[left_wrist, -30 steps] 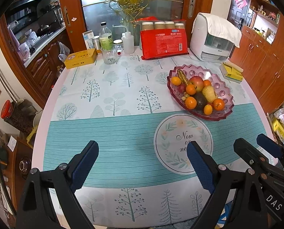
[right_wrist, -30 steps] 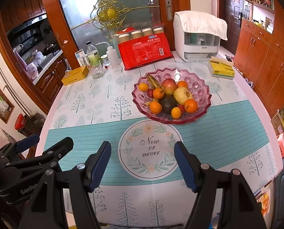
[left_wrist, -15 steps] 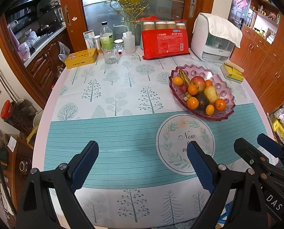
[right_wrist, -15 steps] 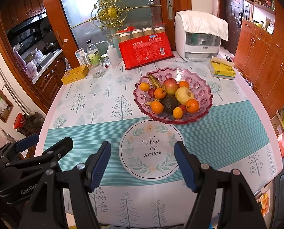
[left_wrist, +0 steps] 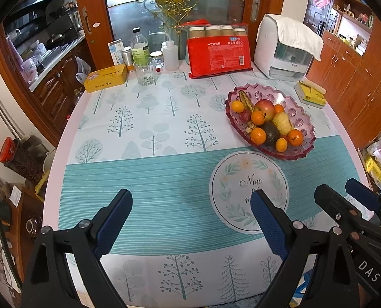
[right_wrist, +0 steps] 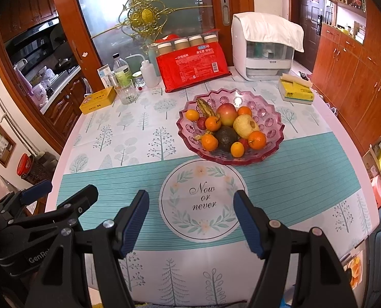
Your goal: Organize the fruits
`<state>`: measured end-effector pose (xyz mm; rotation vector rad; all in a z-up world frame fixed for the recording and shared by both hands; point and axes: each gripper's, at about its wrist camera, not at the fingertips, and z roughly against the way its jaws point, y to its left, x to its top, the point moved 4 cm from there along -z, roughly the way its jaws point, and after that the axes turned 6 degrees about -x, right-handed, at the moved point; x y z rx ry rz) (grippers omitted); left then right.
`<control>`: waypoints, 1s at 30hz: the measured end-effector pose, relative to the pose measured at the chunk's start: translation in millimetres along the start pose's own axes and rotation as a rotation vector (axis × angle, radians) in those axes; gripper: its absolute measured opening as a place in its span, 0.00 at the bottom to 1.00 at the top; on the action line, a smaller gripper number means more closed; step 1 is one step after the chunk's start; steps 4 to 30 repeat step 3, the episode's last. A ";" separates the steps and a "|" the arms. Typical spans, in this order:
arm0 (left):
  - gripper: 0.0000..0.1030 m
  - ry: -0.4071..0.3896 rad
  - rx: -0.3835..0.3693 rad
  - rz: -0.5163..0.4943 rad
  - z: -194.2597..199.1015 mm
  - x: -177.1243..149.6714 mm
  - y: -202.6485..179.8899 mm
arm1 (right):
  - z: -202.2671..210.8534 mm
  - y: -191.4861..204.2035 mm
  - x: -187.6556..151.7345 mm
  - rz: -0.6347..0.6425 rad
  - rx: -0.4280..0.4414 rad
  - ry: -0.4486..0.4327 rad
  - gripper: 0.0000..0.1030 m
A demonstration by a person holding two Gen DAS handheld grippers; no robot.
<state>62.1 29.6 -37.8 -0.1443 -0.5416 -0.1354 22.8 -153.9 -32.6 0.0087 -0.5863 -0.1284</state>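
Observation:
A pink glass fruit bowl [right_wrist: 272, 118] stands on the table, right of centre, and also shows in the left wrist view [left_wrist: 303, 118]. It holds several oranges, a red apple [right_wrist: 227, 114], a yellow pear [right_wrist: 244, 126], a dark avocado [right_wrist: 225, 137] and small red fruits. My left gripper [left_wrist: 191, 219] is open and empty above the table's near edge. My right gripper [right_wrist: 191, 222] is open and empty, near the "Now or never" print, short of the bowl. Each gripper shows at the edge of the other's view.
At the table's back stand a red pack of paper cups [right_wrist: 193, 68], a white appliance [right_wrist: 264, 48], a glass [right_wrist: 126, 92], bottles [right_wrist: 120, 70], a yellow tin [right_wrist: 98, 100] and a yellow box [right_wrist: 297, 91]. Wooden cabinets line the right side.
Both grippers have drawn back slightly from the table; the bowl looks a little farther. Both stay open and empty.

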 end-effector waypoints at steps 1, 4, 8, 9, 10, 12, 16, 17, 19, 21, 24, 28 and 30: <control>0.90 0.006 -0.006 -0.003 -0.5 0.1 -1.3 | -0.8 0.0 -0.2 0.000 -0.001 0.001 0.67; 0.90 0.011 -0.005 -0.006 -2.3 0.4 -1.0 | -1.8 -0.4 -1.2 -0.001 -0.005 0.003 0.67; 0.90 0.011 -0.005 -0.006 -2.3 0.4 -1.0 | -1.8 -0.4 -1.2 -0.001 -0.005 0.003 0.67; 0.90 0.011 -0.005 -0.006 -2.3 0.4 -1.0 | -1.8 -0.4 -1.2 -0.001 -0.005 0.003 0.67; 0.90 0.011 -0.005 -0.006 -2.3 0.4 -1.0 | -1.8 -0.4 -1.2 -0.001 -0.005 0.003 0.67; 0.90 0.011 -0.005 -0.006 -2.3 0.4 -1.0 | -1.8 -0.4 -1.2 -0.001 -0.005 0.003 0.67; 0.90 0.011 -0.005 -0.006 -2.3 0.4 -1.0 | -1.8 -0.4 -1.2 -0.001 -0.005 0.003 0.67; 0.90 0.011 -0.005 -0.006 -2.3 0.4 -1.0 | -1.8 -0.4 -1.2 -0.001 -0.005 0.003 0.67; 0.90 0.011 -0.005 -0.006 -2.3 0.4 -1.0 | -1.8 -0.4 -1.2 -0.001 -0.005 0.003 0.67; 0.90 0.011 -0.005 -0.006 -2.3 0.4 -1.0 | -1.8 -0.4 -1.2 -0.001 -0.005 0.003 0.67; 0.90 0.011 -0.005 -0.006 -2.3 0.4 -1.0 | -1.8 -0.4 -1.2 -0.001 -0.005 0.003 0.67; 0.90 0.011 -0.005 -0.006 -2.3 0.4 -1.0 | -1.8 -0.4 -1.2 -0.001 -0.005 0.003 0.67; 0.90 0.011 -0.005 -0.006 -2.3 0.4 -1.0 | -1.8 -0.4 -1.2 -0.001 -0.005 0.003 0.67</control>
